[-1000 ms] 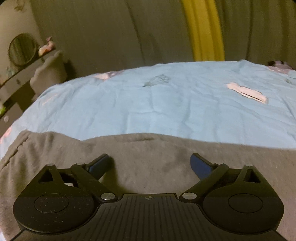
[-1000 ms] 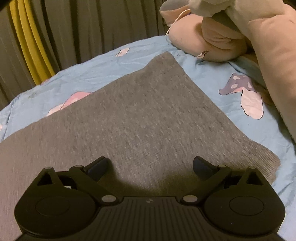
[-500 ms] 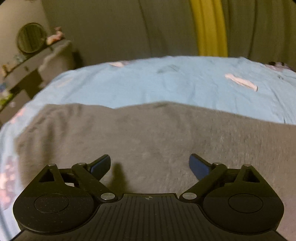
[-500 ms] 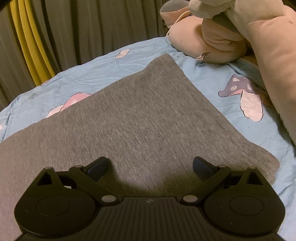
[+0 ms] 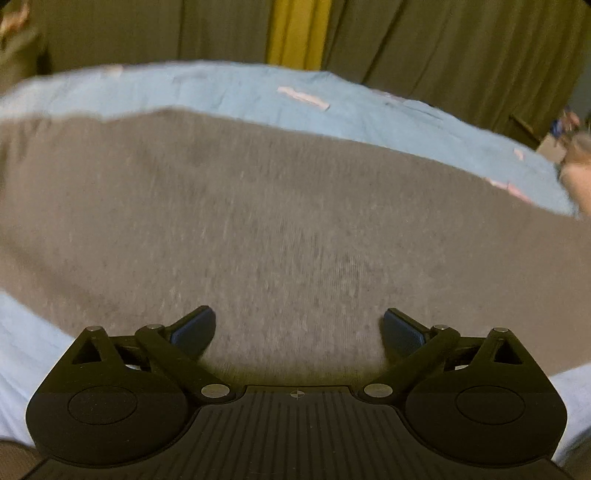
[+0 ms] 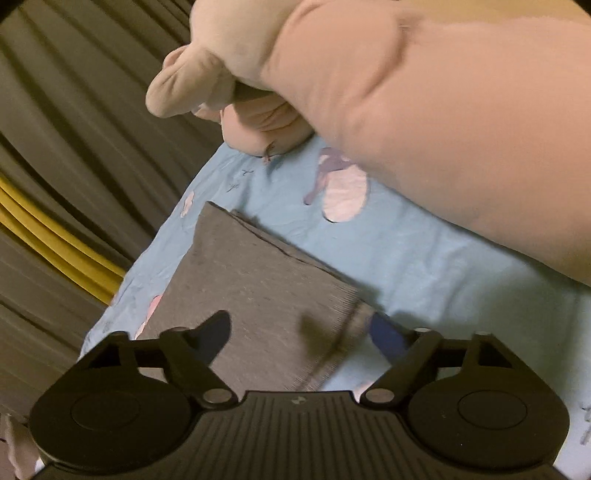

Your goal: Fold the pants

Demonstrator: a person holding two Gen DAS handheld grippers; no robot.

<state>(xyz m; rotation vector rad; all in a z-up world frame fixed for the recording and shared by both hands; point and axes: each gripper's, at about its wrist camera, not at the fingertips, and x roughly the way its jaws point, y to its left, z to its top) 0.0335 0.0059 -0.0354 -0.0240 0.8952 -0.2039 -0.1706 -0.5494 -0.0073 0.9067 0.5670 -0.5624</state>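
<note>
Bed, covered by a light blue sheet printed with pink mushrooms, fills both views. Curtains, dark olive with one yellow panel, hang behind it. Plush toy, large, pale pink, lies at the head of the bed beside the sheet's mushroom print. Grey pants, knit, folded flat into a long band, lie on the sheet; in the right wrist view their ribbed cuff end shows near the fingers, layers stacked at the far corner. Left gripper hovers over the middle of the pants, fingers spread wide, nothing between them. Right gripper, tilted, at the cuff end, fingers have just been closing but stand apart, not pinching the cloth.
</note>
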